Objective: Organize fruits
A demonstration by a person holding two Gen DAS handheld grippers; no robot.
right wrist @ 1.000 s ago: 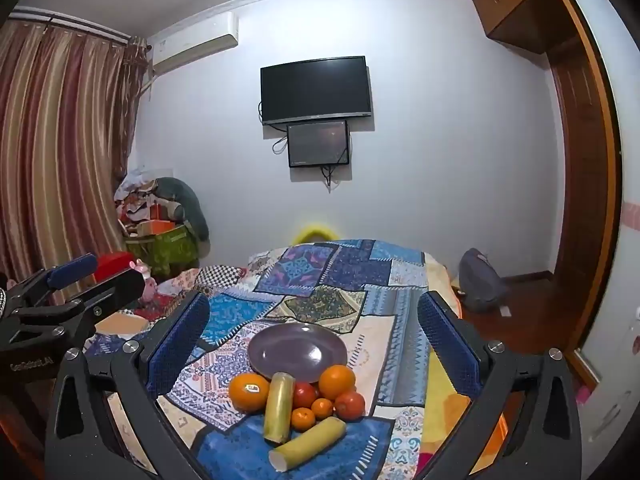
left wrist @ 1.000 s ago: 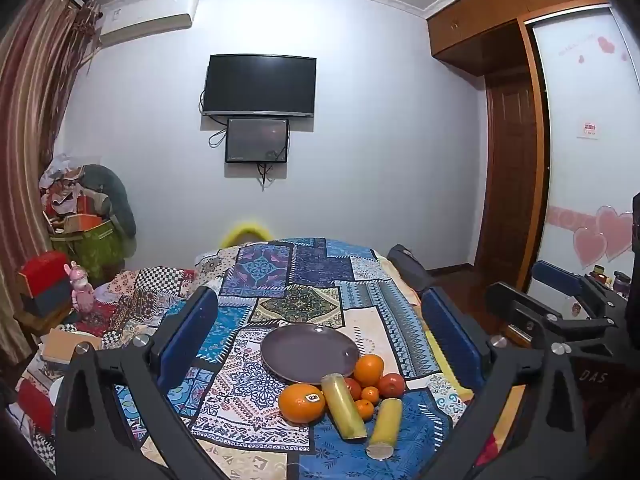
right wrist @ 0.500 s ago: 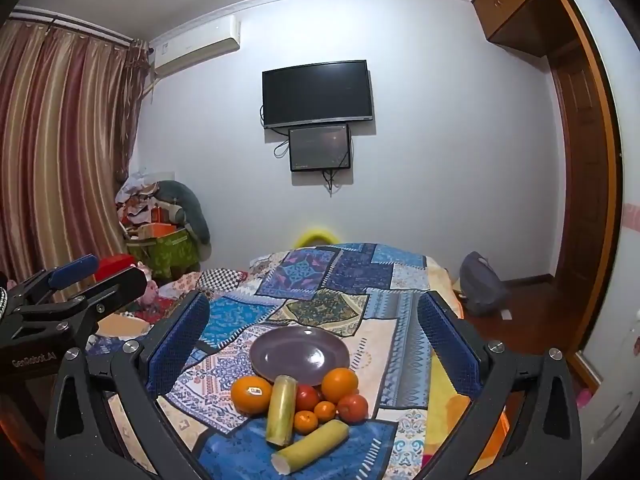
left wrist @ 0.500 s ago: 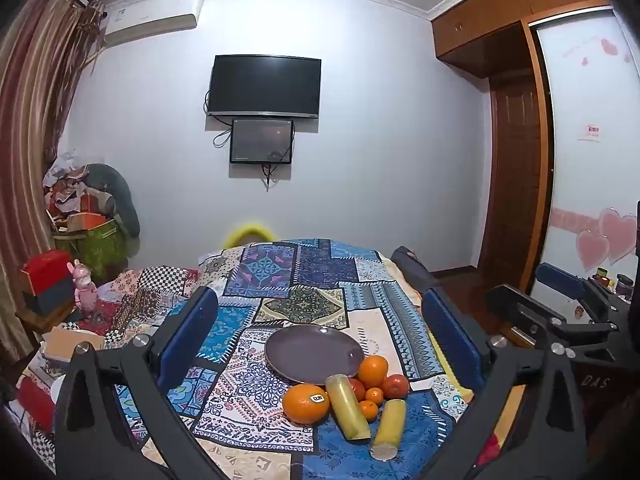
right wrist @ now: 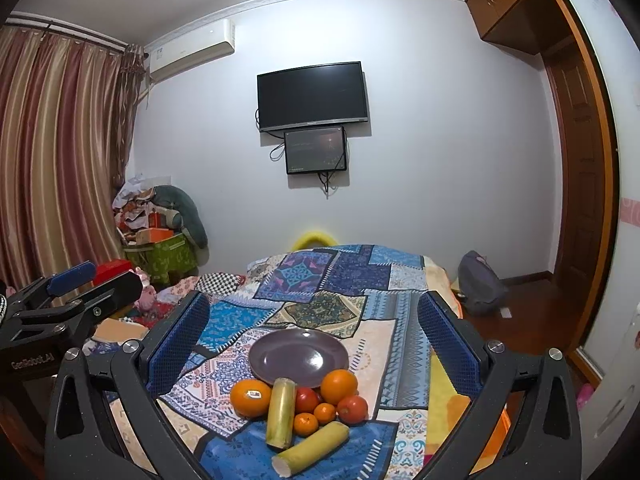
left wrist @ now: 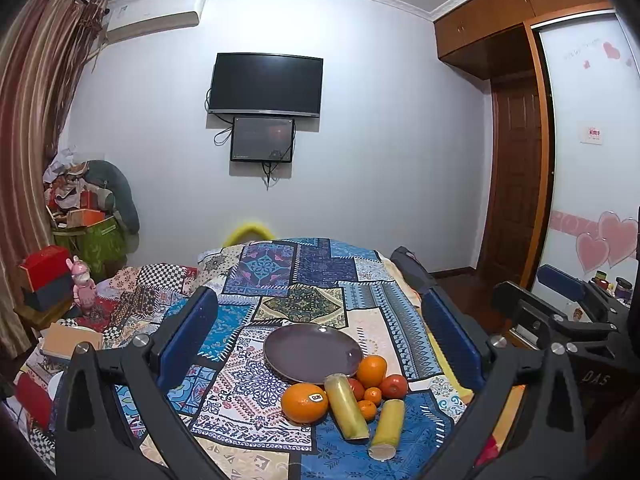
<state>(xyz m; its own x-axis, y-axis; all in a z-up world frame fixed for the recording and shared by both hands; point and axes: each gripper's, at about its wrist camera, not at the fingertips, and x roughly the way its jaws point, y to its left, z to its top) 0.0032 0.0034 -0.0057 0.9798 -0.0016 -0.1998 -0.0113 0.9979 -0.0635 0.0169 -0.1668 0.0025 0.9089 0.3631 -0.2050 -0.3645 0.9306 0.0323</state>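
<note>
Patchwork cloth (left wrist: 320, 280) in blue and cream covers the table, and all the fruits lie on it at the near side. Going from left to right in the left wrist view: the big orange with a sticker (left wrist: 304, 402) lies at 7 o'clock from the purple plate (left wrist: 312, 352); a yellow-green cane piece (left wrist: 346, 406) leans beside it, touching the plate rim; two small mandarins (left wrist: 370, 402) and a red tomato (left wrist: 357, 389) sit between; a second cane piece (left wrist: 388, 428) lies at 5 o'clock; another orange (left wrist: 372, 370) and a red fruit (left wrist: 394, 386) stay at 4 o'clock, just beside the plate. The plate holds no fruit. The left gripper (left wrist: 320, 336) has its blue pads spread wide and holds nothing. The right gripper (right wrist: 314, 332) also has its jaws wide apart, with nothing between them, above the same pile.
</note>
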